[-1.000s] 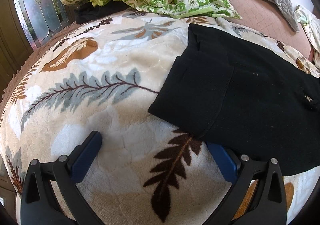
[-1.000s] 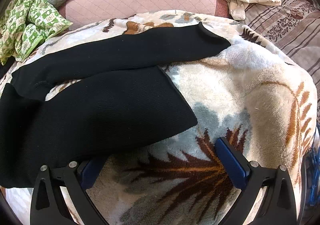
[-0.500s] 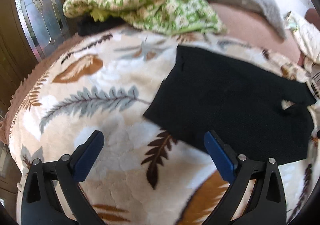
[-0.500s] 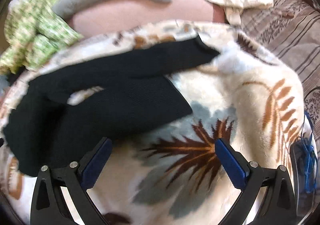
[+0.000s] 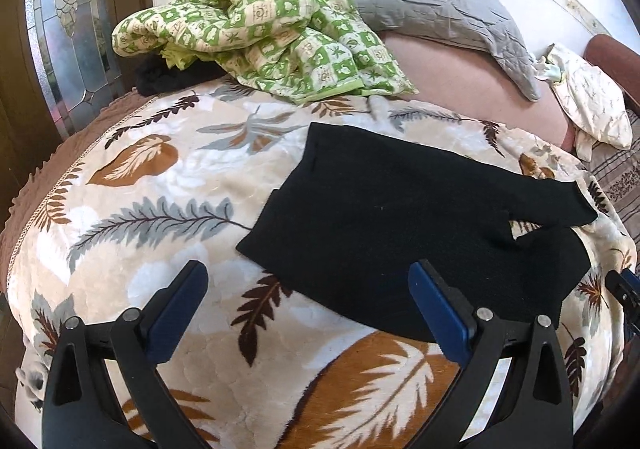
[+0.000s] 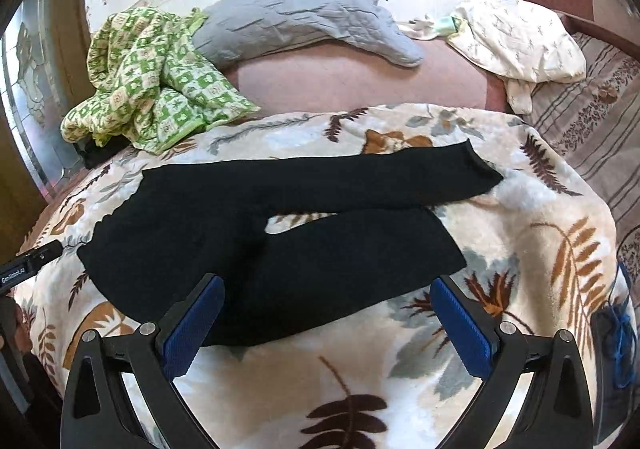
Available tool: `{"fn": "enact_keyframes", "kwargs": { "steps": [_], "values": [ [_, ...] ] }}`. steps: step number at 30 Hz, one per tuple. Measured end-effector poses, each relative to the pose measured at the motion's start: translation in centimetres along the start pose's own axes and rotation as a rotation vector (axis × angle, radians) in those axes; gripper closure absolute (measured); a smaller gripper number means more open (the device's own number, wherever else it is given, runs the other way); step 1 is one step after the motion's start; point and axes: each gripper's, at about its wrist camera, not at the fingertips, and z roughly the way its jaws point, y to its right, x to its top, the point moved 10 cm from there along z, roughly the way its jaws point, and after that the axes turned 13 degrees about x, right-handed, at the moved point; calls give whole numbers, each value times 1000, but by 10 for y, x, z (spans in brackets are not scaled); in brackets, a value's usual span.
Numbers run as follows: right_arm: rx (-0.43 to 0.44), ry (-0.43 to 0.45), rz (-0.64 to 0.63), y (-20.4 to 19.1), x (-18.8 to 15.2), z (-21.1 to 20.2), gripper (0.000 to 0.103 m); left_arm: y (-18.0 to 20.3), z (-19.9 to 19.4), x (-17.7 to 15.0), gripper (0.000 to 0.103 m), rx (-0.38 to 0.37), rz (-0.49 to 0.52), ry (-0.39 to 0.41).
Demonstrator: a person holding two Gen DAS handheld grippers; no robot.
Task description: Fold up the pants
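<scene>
Both tools, L (image 5: 308,289) & R (image 6: 326,303), spread wide above black pants (image 6: 256,233), holding nothing.

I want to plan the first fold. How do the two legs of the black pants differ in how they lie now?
The far pant leg looks longer and narrower, and its cuff reaches further right; the near pant leg looks broader and ends sooner. The far leg's cuff overlaps the end of the near leg; toward the crotch a gap shows the leaf-print blanket. Both lie flat and unfolded.
</scene>
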Motion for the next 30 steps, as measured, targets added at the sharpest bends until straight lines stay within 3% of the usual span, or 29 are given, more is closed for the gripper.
{"fn": "enact_keyframes", "kwargs": {
  "steps": [30],
  "values": [
    [6,-39,61,24,-11,17,1,24,30,-4,2,-20,41,-61]
  ]
}}
